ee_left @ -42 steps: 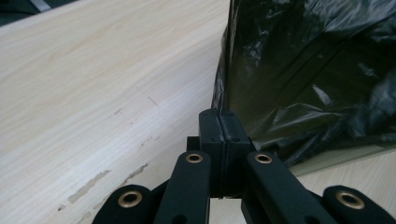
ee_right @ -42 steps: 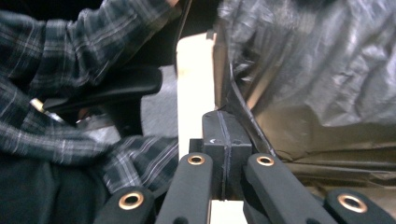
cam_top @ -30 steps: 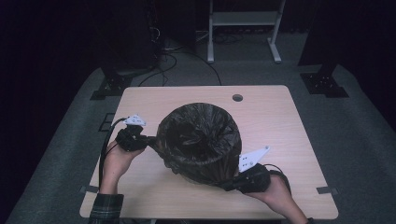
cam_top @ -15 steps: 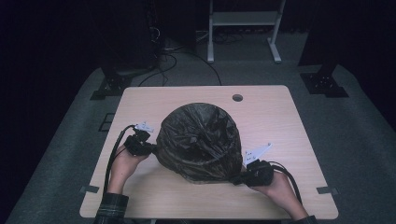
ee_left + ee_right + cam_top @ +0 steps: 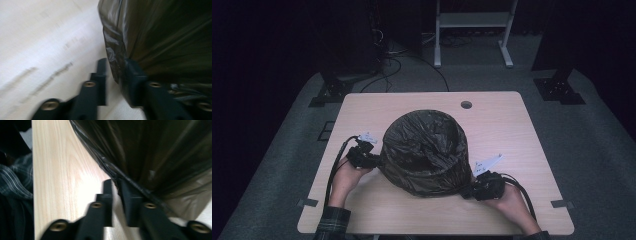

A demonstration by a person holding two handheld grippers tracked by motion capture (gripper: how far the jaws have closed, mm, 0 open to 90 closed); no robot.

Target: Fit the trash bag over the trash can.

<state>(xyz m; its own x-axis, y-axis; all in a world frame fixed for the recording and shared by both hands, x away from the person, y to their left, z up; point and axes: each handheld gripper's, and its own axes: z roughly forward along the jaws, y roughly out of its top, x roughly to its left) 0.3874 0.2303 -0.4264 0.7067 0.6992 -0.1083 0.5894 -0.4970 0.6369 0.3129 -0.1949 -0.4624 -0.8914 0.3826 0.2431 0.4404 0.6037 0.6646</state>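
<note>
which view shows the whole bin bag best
The high view: the dark bin bag shows whole there, rim to base, on the table. The left gripper view shows one bag fold between its jaws; the right gripper view shows a blurred stretch of the wall.

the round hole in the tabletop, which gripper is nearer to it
Right. The right gripper sits at the bag's near right, below the hole; the left gripper is far across the bin bag.
</note>
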